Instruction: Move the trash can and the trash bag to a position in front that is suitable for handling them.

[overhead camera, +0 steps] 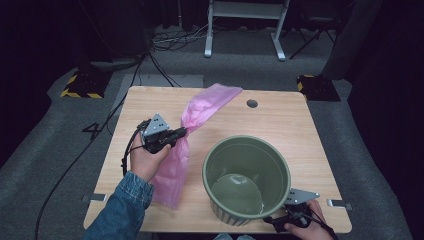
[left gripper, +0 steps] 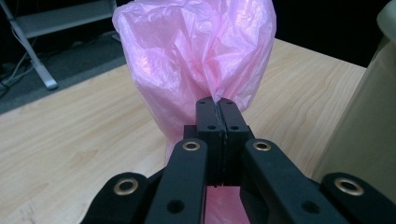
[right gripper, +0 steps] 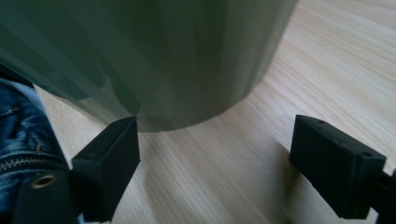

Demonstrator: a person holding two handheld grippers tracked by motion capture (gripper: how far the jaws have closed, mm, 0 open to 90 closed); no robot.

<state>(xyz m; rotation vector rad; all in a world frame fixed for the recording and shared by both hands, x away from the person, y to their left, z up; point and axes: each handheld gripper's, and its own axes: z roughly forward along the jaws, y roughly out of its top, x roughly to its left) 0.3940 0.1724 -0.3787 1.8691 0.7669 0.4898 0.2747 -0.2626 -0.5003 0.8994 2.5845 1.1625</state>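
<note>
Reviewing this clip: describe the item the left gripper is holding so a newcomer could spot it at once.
Start at the wooden table and find the green bucket near its front edge. Left of the bucket, a pink plastic bag stretches toward the table's far edge, pinched partway along by the left gripper. It is the one soft, crinkled, translucent thing there.

- left gripper [overhead camera: 183, 132] sits left of centre in the high view, held by the left hand [overhead camera: 146, 159]; a denim sleeve [overhead camera: 120, 212] enters from the lower left.
- its fingers [left gripper: 208, 122] are pressed together, pinching the pink bag [left gripper: 196, 51].
- right gripper [overhead camera: 270, 219] lies at the lower right edge, in the right hand [overhead camera: 306, 229].
- its fingers [right gripper: 106, 165] are spread wide apart, gripping nothing.
</note>
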